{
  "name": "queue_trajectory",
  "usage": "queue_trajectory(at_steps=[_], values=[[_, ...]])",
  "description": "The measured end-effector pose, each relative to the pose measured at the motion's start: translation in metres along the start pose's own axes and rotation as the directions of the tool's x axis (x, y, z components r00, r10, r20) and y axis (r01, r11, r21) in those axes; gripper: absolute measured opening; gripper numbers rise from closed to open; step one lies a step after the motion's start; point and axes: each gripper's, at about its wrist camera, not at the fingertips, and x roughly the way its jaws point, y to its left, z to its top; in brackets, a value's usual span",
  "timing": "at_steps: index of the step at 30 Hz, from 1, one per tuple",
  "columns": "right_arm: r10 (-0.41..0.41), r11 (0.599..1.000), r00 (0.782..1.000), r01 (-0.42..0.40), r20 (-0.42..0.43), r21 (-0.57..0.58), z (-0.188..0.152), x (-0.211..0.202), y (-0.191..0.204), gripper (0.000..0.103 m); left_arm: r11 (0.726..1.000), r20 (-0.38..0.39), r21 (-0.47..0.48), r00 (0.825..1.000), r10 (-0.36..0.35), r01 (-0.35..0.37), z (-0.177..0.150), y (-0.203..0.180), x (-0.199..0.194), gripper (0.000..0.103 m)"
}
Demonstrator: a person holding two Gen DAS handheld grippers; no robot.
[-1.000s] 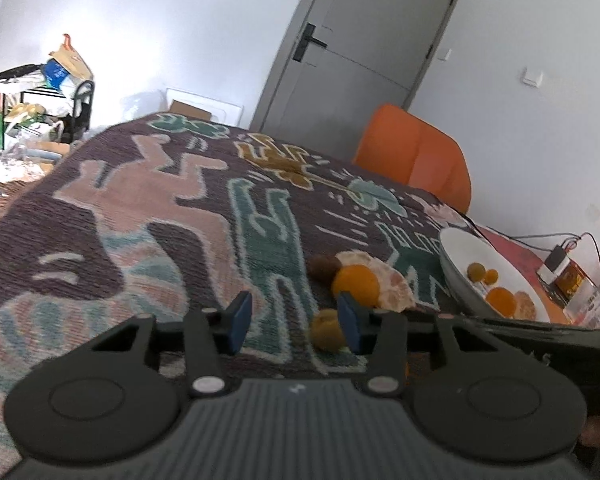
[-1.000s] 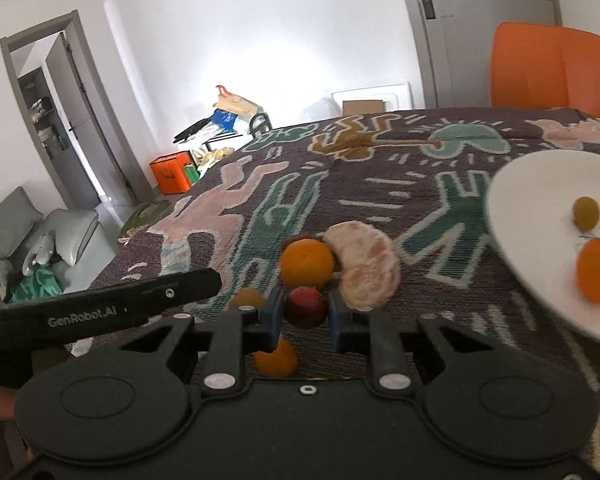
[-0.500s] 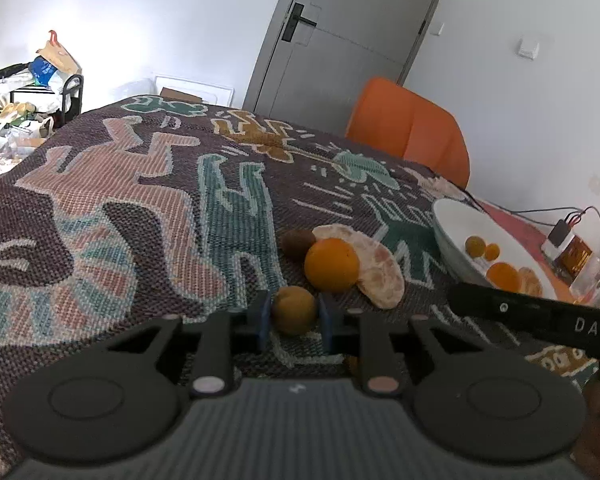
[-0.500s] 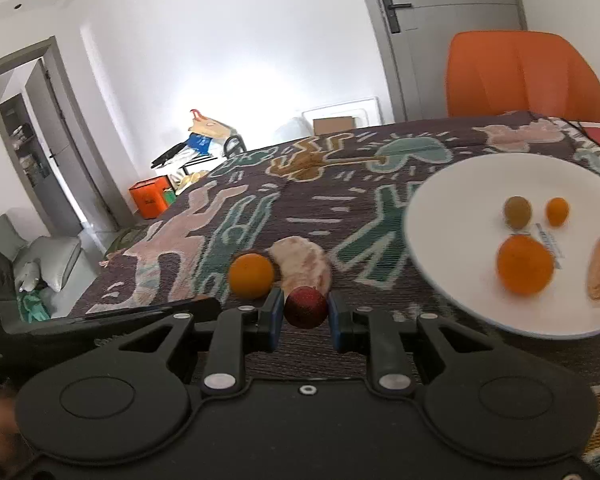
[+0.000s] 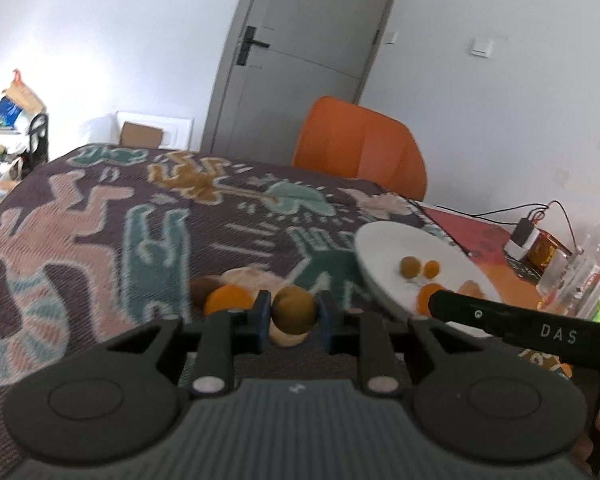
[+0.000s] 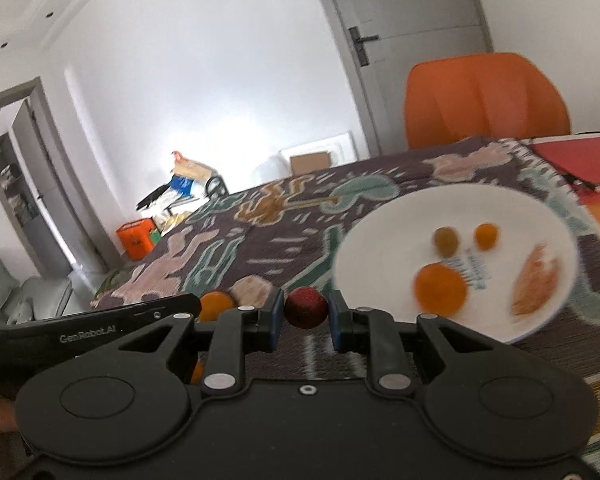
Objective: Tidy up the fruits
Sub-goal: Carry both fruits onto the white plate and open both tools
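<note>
— Since a second ago, what is different?

— Both of my claws are lifting off the cloth and swinging toward the white plate (image 6: 380, 216). My left gripper (image 5: 293, 316) was gaping over a brownish-yellow fruit (image 5: 294, 309); now it is clamping that fruit. My right gripper (image 6: 306, 314) is still pinching the dark red fruit (image 6: 306, 307).

— And beyond them?

— An orange (image 5: 226, 299), a peeled citrus piece (image 5: 252, 278) and a brown fruit (image 5: 202, 287) are staying behind on the patterned tablecloth (image 5: 80, 216). The plate is already holding a large orange, two small fruits and a peeled segment.

— Meaning?

— I judge two more fruits are heading for the plate; three are waiting.
</note>
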Motion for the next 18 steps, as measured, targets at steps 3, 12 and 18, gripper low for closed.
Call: queue_trajectory(at_steps=[3,12,18], values=[[-0.026,1.0,1.0,0.026,0.016,0.017,0.002,-0.006,-0.013,0.022,1.0,0.0,0.019,1.0,-0.021,0.021,0.004,-0.014,0.005,0.023],[-0.086,0.995,0.995,0.083,0.044,0.064,0.002,-0.02,-0.049,0.022,0.995,-0.007,0.072,0.997,-0.071,0.072,0.008,-0.054,0.022,0.023],[-0.114,0.99,0.992,0.11,0.051,0.086,0.0,-0.024,-0.067,0.022,0.991,-0.02,0.099,0.995,-0.093,0.095,0.009,-0.073,0.034,0.023]])
